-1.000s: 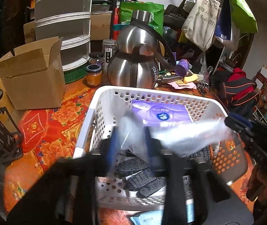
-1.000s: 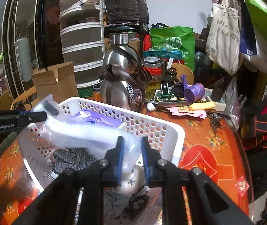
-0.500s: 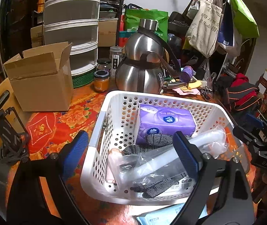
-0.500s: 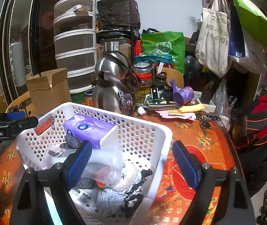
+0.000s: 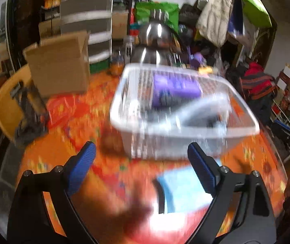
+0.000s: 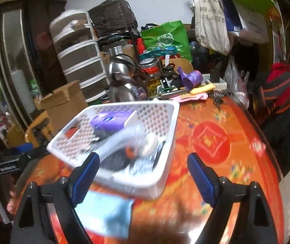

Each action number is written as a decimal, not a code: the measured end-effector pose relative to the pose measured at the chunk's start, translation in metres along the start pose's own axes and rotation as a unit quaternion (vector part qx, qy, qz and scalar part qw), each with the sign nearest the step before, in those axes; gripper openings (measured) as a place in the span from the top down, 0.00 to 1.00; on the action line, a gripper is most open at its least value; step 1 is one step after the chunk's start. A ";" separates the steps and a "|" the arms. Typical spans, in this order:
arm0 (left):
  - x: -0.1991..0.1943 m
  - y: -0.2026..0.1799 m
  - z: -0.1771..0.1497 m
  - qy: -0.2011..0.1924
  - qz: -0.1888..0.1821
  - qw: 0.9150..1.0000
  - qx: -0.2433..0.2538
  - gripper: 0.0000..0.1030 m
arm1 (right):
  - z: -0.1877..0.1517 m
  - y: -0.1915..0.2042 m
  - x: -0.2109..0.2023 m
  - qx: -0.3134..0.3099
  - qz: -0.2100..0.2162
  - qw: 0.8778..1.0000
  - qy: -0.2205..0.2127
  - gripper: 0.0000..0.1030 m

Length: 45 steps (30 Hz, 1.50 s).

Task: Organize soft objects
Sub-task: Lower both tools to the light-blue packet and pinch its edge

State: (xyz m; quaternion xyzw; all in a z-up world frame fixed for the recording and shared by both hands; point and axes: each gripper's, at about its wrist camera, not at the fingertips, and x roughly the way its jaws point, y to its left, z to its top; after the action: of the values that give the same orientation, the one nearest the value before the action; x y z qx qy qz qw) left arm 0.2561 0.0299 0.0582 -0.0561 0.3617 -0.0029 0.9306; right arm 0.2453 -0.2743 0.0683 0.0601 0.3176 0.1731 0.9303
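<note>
On the red floral tablecloth point(image 6: 210, 140), my white basket point(image 6: 165, 122) holds a purple tissue pack point(image 6: 108, 121) and clear bag point(image 6: 124, 138); my left gripper point(image 5: 141, 163) and right gripper point(image 6: 142, 172) gape empty.

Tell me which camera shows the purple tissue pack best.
The right wrist view: the purple tissue pack is sharper there, lying inside the white basket. The left wrist view shows it too, but smeared by motion blur.

Red floral table point(image 6: 216, 142) bears white basket point(image 6: 165, 126), cardboard box point(image 5: 61, 67), kettle point(image 5: 155, 44)
</note>
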 end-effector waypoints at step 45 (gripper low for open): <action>0.061 -0.049 -0.121 0.095 -0.121 0.988 -0.005 0.64 | -0.120 0.050 0.072 -0.049 0.089 0.985 0.143 0.68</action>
State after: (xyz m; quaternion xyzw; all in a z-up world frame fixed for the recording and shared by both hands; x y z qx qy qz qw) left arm 0.2209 -0.0344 -0.0662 -0.1039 0.4392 -0.1186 0.8845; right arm 0.2107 -0.2010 -0.0567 0.0172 0.4314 0.2779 0.8581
